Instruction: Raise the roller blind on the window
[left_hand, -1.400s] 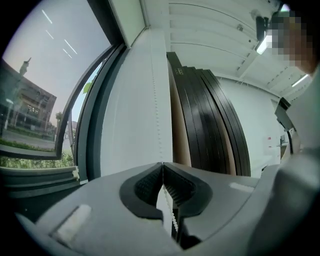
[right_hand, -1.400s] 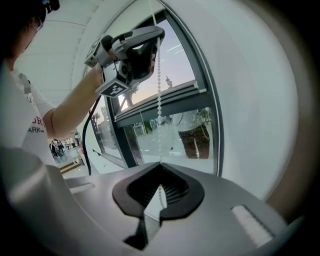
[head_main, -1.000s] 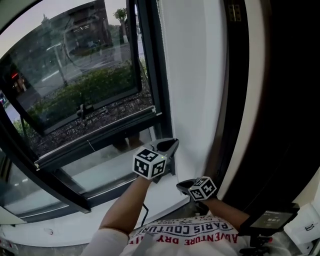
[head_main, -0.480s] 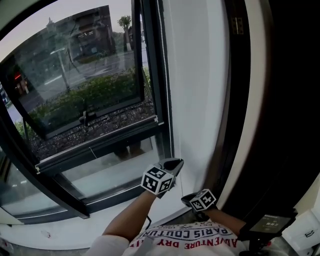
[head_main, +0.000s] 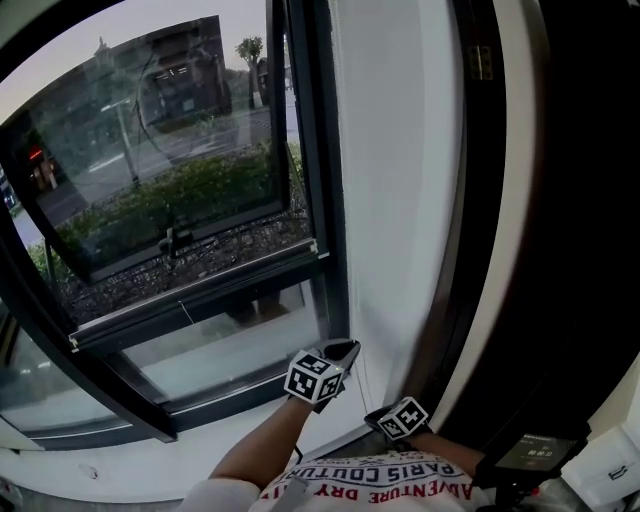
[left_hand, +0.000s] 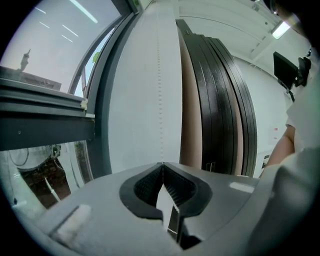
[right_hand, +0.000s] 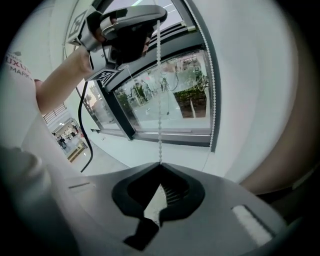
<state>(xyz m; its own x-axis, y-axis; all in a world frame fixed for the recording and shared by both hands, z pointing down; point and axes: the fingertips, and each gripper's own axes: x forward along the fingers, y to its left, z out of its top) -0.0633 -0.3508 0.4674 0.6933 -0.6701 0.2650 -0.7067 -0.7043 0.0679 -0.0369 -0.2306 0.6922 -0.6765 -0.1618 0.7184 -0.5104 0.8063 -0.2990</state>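
- The dark-framed window stands above and to the left of both claws, with a hedge and a street beyond the glass.
- A white wall strip rises right behind the left claw. Dark panels stand to the right of the right claw.
- The person's white shirt, below both claws, reads "PARIS COUTURE" and "ADVENTURE DRY", upside down in the head view.
- The left claw is clenched on the bead chain, above the right claw.
- The right claw, lower down, is clenched on the same strand.
- The chain runs upright from the left claw's tips down to the right claw's tips. Its other strand hangs just to the right, beside the window frame.
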